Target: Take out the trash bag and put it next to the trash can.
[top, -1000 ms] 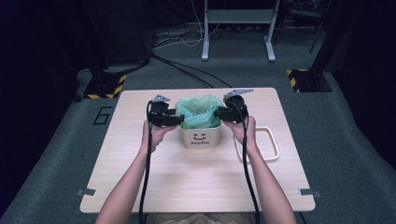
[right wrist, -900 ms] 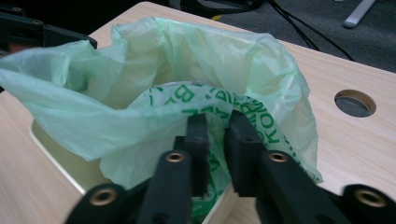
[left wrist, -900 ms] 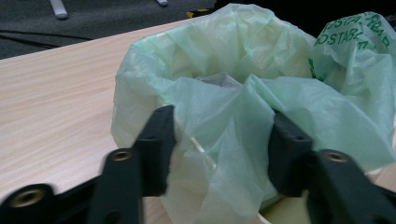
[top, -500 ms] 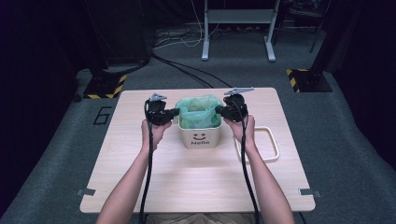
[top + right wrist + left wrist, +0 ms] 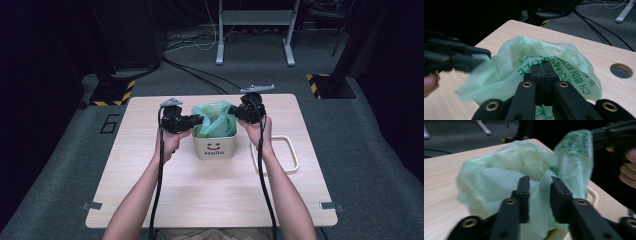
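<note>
Now, from my seat at the remote end, I start at the left: my left gripper [image 5: 199,120] points sideways at the near-left edge of the green bag [image 5: 216,119]. Its jaws have just been opening; in the left gripper view they stand apart, with a flap of the thin film [image 5: 537,195] lying loosely between them, not pressed. The bag is soft, crinkled, translucent plastic with darker green print, billowing out of a small cream-white bin [image 5: 216,146] with rounded corners, a smiley face and the word "Hello" on its front. The bin sits near the middle of the table [image 5: 150,190], toward the far side. On the right, my right gripper [image 5: 236,112] is clamped tight on the printed rim of the bag; in the right gripper view its black jaws meet with the film [image 5: 564,67] pinched between them. Just right of the bin lies a pale rounded rectangular frame [image 5: 292,157], flat on the wood. The tabletop is light wood grain with rounded corners; around it lie grey carpet, black cables [image 5: 200,75] and a metal stand [image 5: 255,30].
</note>
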`<action>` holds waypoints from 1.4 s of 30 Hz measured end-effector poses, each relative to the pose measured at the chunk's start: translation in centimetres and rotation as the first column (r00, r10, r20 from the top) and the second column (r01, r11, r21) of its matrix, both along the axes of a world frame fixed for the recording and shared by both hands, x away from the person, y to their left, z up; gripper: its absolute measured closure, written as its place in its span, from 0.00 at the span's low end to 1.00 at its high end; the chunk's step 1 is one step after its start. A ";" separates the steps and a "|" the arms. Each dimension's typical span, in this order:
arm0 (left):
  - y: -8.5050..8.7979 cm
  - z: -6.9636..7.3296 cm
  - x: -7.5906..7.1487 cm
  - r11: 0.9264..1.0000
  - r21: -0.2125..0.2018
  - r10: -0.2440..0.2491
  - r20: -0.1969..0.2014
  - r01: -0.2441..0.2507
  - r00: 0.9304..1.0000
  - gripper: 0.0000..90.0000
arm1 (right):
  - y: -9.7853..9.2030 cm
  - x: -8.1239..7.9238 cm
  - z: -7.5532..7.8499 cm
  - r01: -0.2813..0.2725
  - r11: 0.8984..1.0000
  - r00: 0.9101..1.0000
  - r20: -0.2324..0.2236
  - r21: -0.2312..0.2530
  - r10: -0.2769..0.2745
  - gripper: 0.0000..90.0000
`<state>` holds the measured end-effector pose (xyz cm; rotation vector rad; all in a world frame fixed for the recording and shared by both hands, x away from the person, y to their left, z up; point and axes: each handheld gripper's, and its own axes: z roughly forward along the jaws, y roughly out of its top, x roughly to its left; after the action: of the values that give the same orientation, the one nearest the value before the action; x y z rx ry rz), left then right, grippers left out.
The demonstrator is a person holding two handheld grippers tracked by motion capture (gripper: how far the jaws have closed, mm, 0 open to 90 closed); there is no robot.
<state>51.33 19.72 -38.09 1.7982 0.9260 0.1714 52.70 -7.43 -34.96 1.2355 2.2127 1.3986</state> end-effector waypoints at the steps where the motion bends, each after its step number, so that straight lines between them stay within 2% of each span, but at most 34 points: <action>1: -0.3 0.0 0.0 1.000 0.001 -0.015 -0.001 0.015 1.000 0.71 | 0.2 0.0 0.2 -0.003 1.000 1.000 -0.002 0.002 0.003 1.00; 3: -0.9 -0.1 -0.1 0.999 0.015 -0.053 0.010 0.053 0.999 0.67 | 0.5 0.1 0.5 -0.012 1.000 1.000 0.002 0.000 0.012 1.00; 7: -2.4 -0.1 -0.2 0.995 0.067 -0.078 0.043 0.075 0.996 0.49 | 1.5 0.2 1.2 -0.026 1.000 1.000 0.009 0.003 0.026 1.00; 10: -3.3 -0.3 0.0 0.993 0.083 -0.086 0.059 0.081 0.995 0.49 | 2.5 0.2 1.6 -0.042 0.999 0.999 0.016 -0.005 0.042 1.00; 15: -3.8 -0.6 0.4 0.995 0.076 -0.070 0.066 0.065 0.995 0.50 | 3.5 0.1 2.1 -0.066 0.998 0.998 0.017 -0.002 0.066 1.00; 18: -3.9 -0.7 0.6 0.996 0.064 -0.065 0.083 0.060 0.994 0.59 | 3.9 0.0 2.2 -0.086 0.996 0.996 0.015 0.003 0.086 1.00; 23: -3.7 -1.0 1.0 0.999 0.007 -0.054 0.101 0.053 0.993 0.92 | 3.7 0.0 2.2 -0.103 0.994 0.995 0.014 0.022 0.103 1.00; 25: -3.5 -1.1 1.1 0.999 -0.006 -0.033 0.107 0.033 0.994 0.99 | 3.5 0.0 2.3 -0.105 0.994 0.994 0.019 0.027 0.104 1.00; 30: -3.0 -1.0 1.6 0.999 -0.040 -0.014 0.108 0.019 0.994 1.00 | 2.0 0.0 2.1 -0.119 0.991 0.992 0.037 0.067 0.117 0.81; 33: -2.6 -0.4 1.8 0.999 -0.049 -0.004 0.111 0.009 0.994 1.00 | 1.1 -0.1 1.9 -0.135 0.989 0.990 0.051 0.053 0.133 0.65; 36: -2.2 0.7 2.0 0.998 -0.062 0.007 0.123 0.001 0.992 1.00 | 0.8 -0.2 1.4 -0.146 0.989 0.988 0.061 0.035 0.144 0.53; 38: -2.1 1.5 2.1 0.998 -0.067 0.011 0.132 -0.002 0.991 1.00 | 0.9 -0.3 1.0 -0.155 0.988 0.986 0.067 0.017 0.154 0.50; 39: -2.1 2.0 2.1 0.997 -0.072 0.010 0.138 0.000 0.990 1.00 | 1.1 -0.4 0.8 -0.157 0.988 0.985 0.068 0.007 0.156 0.45; 42: -2.2 3.3 2.1 0.997 -0.074 0.013 0.152 -0.001 0.988 1.00 | 1.9 -0.4 0.1 -0.155 0.988 0.985 0.071 -0.011 0.156 0.43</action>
<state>53.46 17.53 -34.81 1.6889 0.8199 0.2714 52.33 -5.54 -34.84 1.0131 2.3044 1.4679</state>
